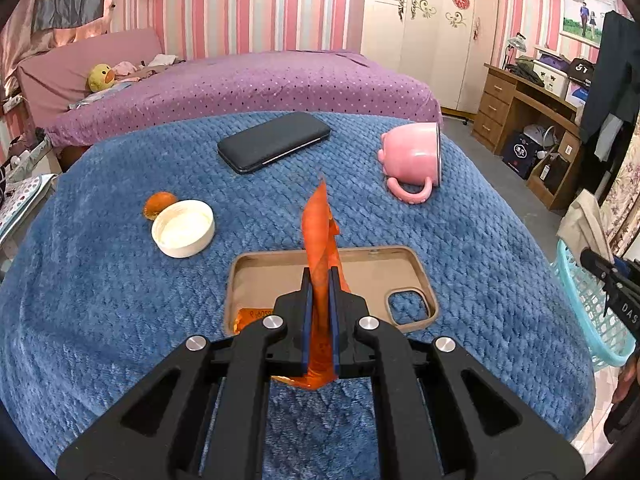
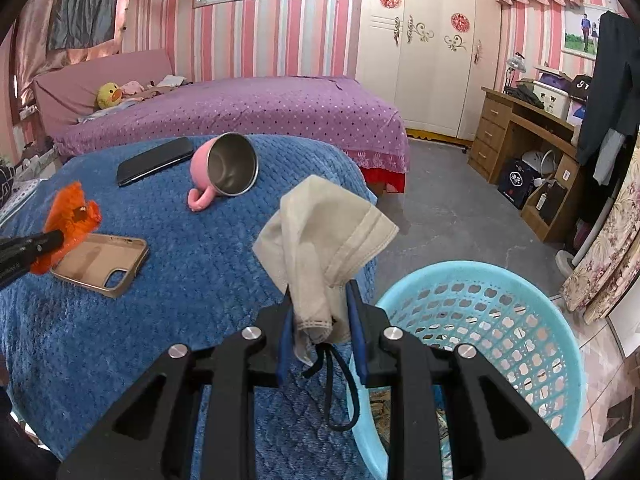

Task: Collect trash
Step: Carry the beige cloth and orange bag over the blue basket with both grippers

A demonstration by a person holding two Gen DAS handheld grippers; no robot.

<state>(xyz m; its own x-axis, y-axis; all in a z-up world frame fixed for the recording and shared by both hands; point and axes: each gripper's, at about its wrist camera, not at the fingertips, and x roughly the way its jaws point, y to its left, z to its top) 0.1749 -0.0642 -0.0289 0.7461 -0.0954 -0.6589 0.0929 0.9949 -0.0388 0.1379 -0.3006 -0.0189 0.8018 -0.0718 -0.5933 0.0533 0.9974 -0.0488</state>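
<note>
the left hand-held gripper [image 1: 320, 276] is clamped tight on an orange wrapper [image 1: 318, 232], held upright above the tan phone case [image 1: 412, 268] on the blue-covered desk [image 1: 120, 300]. the right hand-held gripper [image 2: 320, 292] pinches a beige face mask [image 2: 320, 232], its dark strap dangling, just beside the light-blue basket [image 2: 520, 320] on the floor.

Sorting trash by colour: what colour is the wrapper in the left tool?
Orange wrapper; clearest in left wrist view.

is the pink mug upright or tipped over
Tipped: the mug lies on its side on the blanket, mouth sideways, handle down.
</note>
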